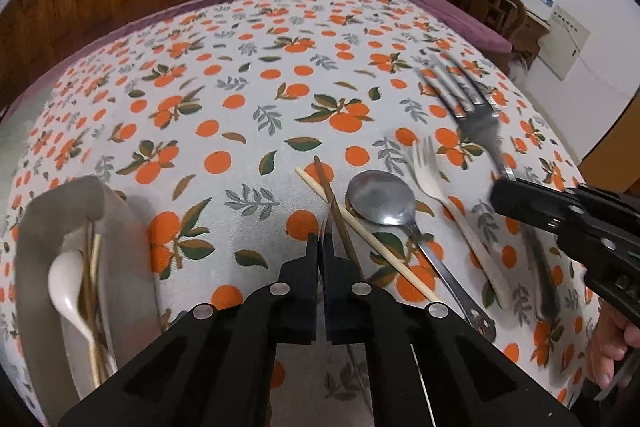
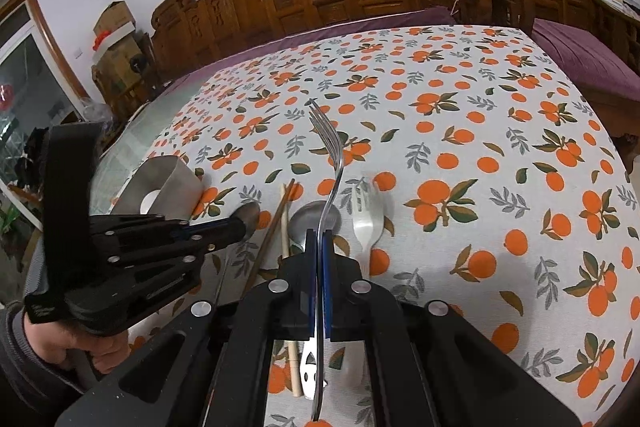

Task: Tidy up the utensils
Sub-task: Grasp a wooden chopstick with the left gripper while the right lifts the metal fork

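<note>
Here, fork [image 2: 327,163] clamped in right tongs [image 2: 319,239]

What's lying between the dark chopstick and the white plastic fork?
A pale chopstick and a metal spoon, between the dark chopstick and the white fork, seen from the left wrist.

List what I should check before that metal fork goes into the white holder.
1. Right tool clamped on the metal fork: ok.
2. Left tool shut: ok; whether it grips anything: cannot tell.
3. White holder has room beside the spoon and sticks inside: ok.
4. Way to the holder free: probably not ok, the left tool sits in between.
5. Table tidied: not ok; a metal spoon, a white fork and chopsticks lie there.
</note>
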Demonstrator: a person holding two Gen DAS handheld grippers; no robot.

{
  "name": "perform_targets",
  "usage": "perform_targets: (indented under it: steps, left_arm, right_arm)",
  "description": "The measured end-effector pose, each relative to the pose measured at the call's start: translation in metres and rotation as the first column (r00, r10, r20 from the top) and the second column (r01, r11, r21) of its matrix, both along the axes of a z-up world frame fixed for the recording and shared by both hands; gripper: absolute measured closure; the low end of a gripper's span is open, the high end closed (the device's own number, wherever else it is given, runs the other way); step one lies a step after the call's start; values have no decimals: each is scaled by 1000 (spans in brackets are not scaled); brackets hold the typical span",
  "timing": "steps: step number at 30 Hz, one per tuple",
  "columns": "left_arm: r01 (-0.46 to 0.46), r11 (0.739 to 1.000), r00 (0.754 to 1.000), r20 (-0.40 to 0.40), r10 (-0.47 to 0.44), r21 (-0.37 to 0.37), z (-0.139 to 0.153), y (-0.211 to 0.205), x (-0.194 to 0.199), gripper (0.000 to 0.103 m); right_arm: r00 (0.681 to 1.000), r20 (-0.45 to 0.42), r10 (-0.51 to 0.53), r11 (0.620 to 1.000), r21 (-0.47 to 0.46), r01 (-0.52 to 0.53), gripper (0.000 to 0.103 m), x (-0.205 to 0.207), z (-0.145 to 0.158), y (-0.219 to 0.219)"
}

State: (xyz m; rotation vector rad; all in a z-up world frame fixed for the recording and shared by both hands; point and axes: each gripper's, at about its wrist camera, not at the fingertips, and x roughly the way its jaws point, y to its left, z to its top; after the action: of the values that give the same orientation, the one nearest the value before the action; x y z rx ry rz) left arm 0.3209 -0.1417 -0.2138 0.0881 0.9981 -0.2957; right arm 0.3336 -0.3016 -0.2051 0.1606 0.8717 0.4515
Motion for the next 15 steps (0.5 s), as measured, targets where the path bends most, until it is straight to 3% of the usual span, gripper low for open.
perform_targets:
  steps: [15]
  left_arm:
    - [-13, 1000, 995, 101, 12, 6, 58, 43, -37, 102]
  right_arm:
    - [997, 19, 72, 997, -35, -71, 100, -16, 9, 41]
